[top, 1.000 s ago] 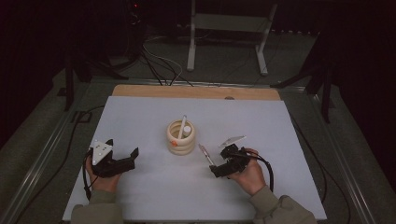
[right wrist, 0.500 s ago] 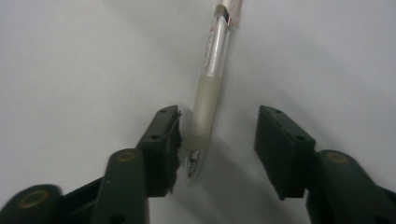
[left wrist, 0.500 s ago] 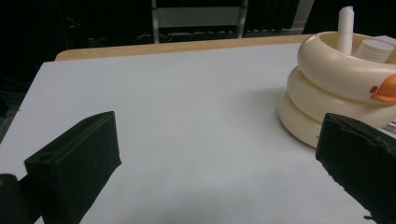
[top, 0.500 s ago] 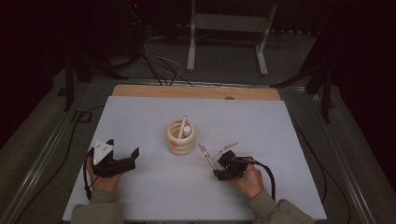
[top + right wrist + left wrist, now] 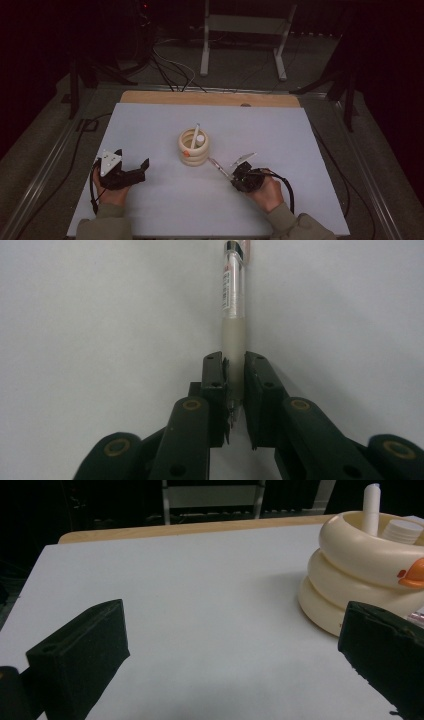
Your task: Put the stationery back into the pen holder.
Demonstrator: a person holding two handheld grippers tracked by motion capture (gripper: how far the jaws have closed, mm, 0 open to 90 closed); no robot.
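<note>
Pen (image 5: 234, 300) lying flat on the white tabletop (image 5: 150, 210), toward its near edge and right of centre, is the thing in hand: a clear barrel with a frosted grip sleeve. The right hand-held gripper (image 5: 234, 371) has just been closing and its jaws now pinch that sleeve at the tip end, while the rest of the barrel runs out ahead of them. Just beside it, nearer the tabletop's middle, stands the cream ringed holder (image 5: 193, 147) with an orange duck bill, already holding a white stick and a white cap. The left hand-held gripper (image 5: 131, 172) rests near the near-left part of the tabletop, jaws wide apart and empty. To finish well, I'd lift straight up before swinging, since the long free end could droop or twist, then tip the pen upright over the holder's mouth before letting go.
</note>
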